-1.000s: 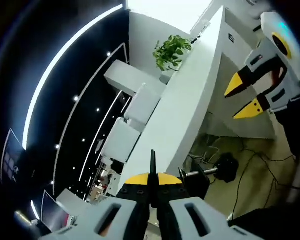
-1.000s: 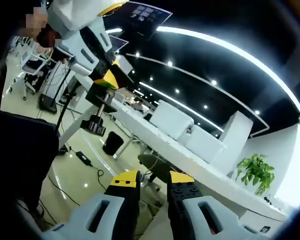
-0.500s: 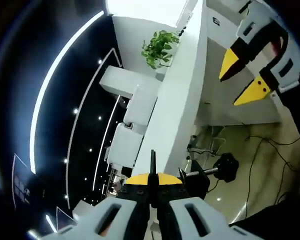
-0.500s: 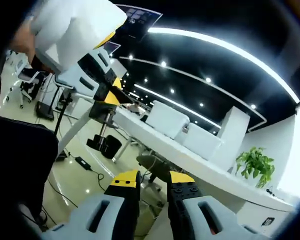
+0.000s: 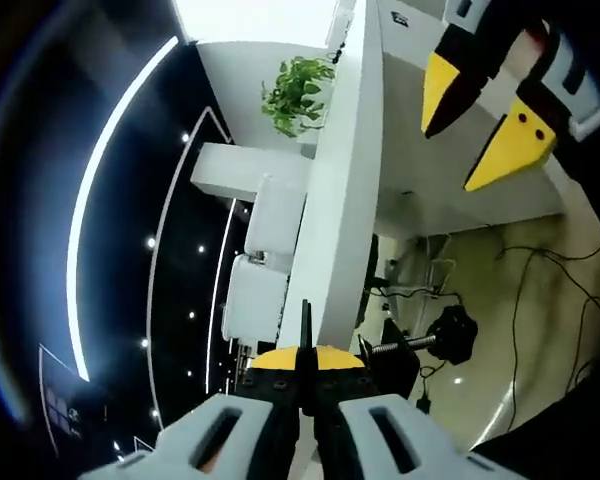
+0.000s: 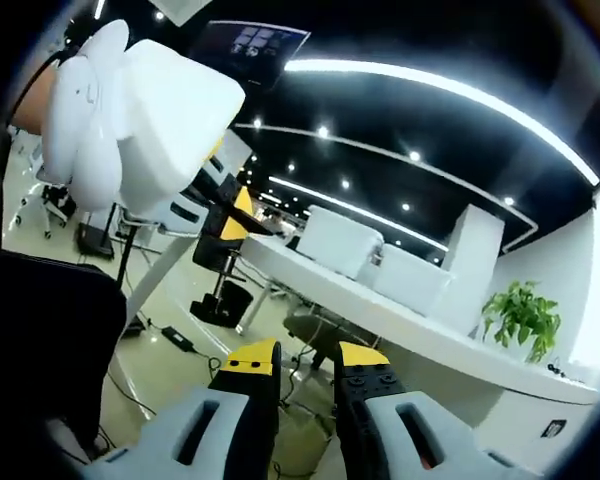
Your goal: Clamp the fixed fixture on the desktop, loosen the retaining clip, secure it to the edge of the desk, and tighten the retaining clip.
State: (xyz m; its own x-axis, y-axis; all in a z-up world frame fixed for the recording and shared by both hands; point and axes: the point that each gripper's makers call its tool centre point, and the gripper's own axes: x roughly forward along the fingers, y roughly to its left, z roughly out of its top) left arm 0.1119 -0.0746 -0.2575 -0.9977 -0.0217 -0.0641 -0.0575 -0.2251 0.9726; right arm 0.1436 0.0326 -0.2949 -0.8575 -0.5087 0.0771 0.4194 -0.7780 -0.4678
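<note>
Fixture [image 5: 405, 350] clamped in left gripper [image 5: 302, 358] jaws at desk [image 5: 340, 200] edge, right gripper [image 6: 298, 358] jaws apart, empty

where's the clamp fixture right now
In the left gripper view the clamp fixture sits low and centre-right, gripped by the left tool at the white desk edge, its screw and knob pointing toward the floor.

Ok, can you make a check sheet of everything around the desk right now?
Surface: long white desk.
Job's things: black clamp with a screw knob, by the desk's edge; whether it is seated, cannot tell.
Clutter: nothing seen.
Grippers: left tool shut on the clamp; right tool open, holding nothing.
Cables: black cables lying on the floor.
Surroundings: potted plant, white seats, ceiling light strip.
</note>
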